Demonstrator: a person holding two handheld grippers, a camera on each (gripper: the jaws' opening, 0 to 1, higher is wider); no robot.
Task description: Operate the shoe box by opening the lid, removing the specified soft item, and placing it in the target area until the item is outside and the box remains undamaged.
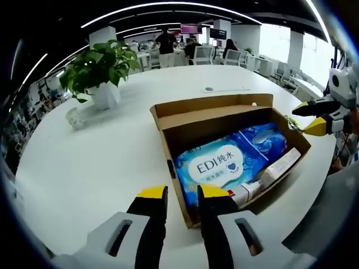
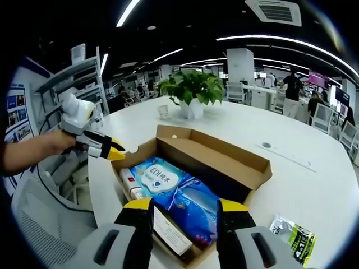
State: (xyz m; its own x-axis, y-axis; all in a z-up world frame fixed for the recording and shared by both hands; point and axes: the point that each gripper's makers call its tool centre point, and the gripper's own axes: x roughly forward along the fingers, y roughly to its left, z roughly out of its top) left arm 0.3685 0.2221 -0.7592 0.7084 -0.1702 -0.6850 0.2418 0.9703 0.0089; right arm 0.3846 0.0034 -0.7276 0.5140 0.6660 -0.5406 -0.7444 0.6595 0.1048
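The brown cardboard shoe box (image 1: 168, 109) (image 2: 255, 159) lies open on the white table, its lid flap folded back on the far side. Inside are a blue EDI wet-wipes pack (image 1: 216, 165) (image 2: 160, 178), a second blue soft pack (image 1: 263, 140) (image 2: 193, 204) and a white tube (image 1: 275, 168) (image 2: 130, 185). My left gripper (image 1: 183, 193) (image 2: 119, 151) is open by a narrow gap, and the box's near corner runs between its jaws. My right gripper (image 2: 185, 206) (image 1: 313, 116) is open wide at the opposite end, over the blue packs, holding nothing.
A potted plant (image 1: 101, 67) (image 2: 192, 87) and a small glass (image 1: 73, 117) (image 2: 162, 111) stand beyond the box. A green and black packet (image 2: 294, 235) lies on the table at the right. A grey chair (image 2: 39, 207) sits by the table edge. People stand at far desks.
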